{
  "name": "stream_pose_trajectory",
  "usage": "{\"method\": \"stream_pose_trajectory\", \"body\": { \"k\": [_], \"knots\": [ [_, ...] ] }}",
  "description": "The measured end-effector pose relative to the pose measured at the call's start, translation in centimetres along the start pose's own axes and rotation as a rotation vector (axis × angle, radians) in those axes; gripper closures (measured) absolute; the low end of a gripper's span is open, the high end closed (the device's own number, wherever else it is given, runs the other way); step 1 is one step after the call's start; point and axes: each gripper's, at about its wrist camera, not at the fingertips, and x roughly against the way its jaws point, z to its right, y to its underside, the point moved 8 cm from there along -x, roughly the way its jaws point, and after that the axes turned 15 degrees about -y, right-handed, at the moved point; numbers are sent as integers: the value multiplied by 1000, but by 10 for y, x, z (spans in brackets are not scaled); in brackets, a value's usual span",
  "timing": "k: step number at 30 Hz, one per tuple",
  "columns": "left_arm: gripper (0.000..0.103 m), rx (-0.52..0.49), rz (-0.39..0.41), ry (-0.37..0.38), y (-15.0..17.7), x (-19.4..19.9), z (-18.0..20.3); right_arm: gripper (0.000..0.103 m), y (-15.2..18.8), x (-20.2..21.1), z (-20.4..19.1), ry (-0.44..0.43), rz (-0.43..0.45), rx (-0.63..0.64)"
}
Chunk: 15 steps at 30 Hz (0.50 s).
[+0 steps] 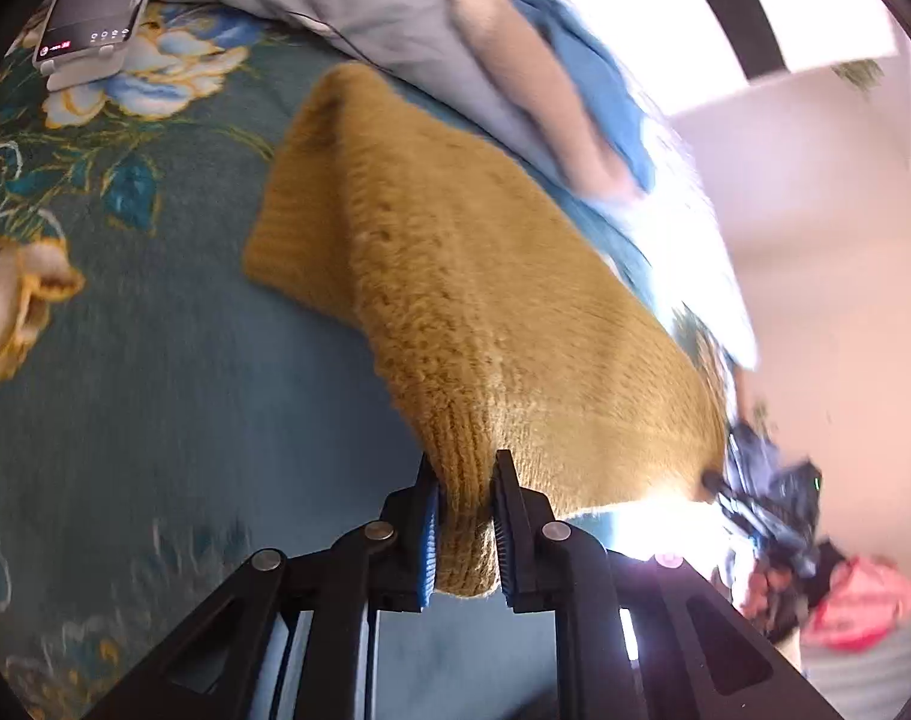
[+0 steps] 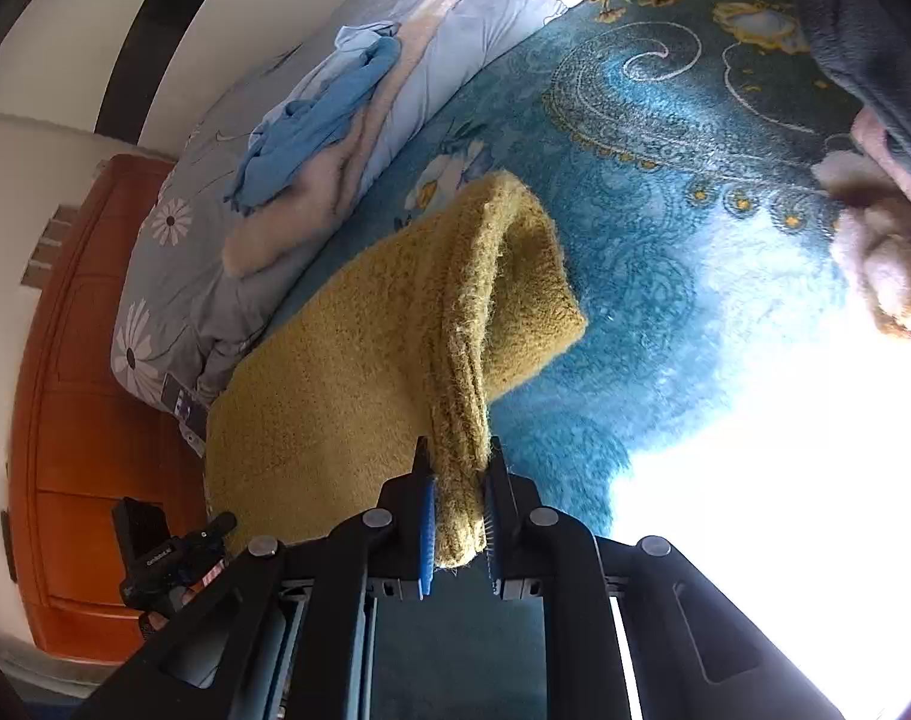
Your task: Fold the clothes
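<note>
Both grippers, left gripper (image 1: 466,531) and right gripper (image 2: 460,516), clamp ribbed corners of a mustard knit sweater (image 1: 455,276), lifting one edge off the teal floral blanket (image 1: 155,360). Folding looks barely begun; a blue garment (image 2: 317,120) waits on the grey duvet (image 2: 215,276) behind.

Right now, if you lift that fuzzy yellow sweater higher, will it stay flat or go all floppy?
Probably floppy: the yellow sweater already sags and drapes between the left gripper and the right gripper, which pinch its ribbed edge. Its thick, fuzzy knit likely grips the pads well, so slipping seems unlikely. It looks bulky, so maybe a bit heavy for cloth.
</note>
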Motion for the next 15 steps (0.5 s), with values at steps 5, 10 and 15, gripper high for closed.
{"method": "stream_pose_trajectory", "body": {
  "k": [5,10,15],
  "knots": [
    [86,-20,-155,-39,84,-12,-24,89,45,2,38,109,-99,-42],
    [86,12,-262,-80,141,-34,-45,89,89,0,89,208,-188,-163],
    [86,-22,-267,-90,142,-30,-41,89,81,-5,90,217,-187,-174]
  ]
}}
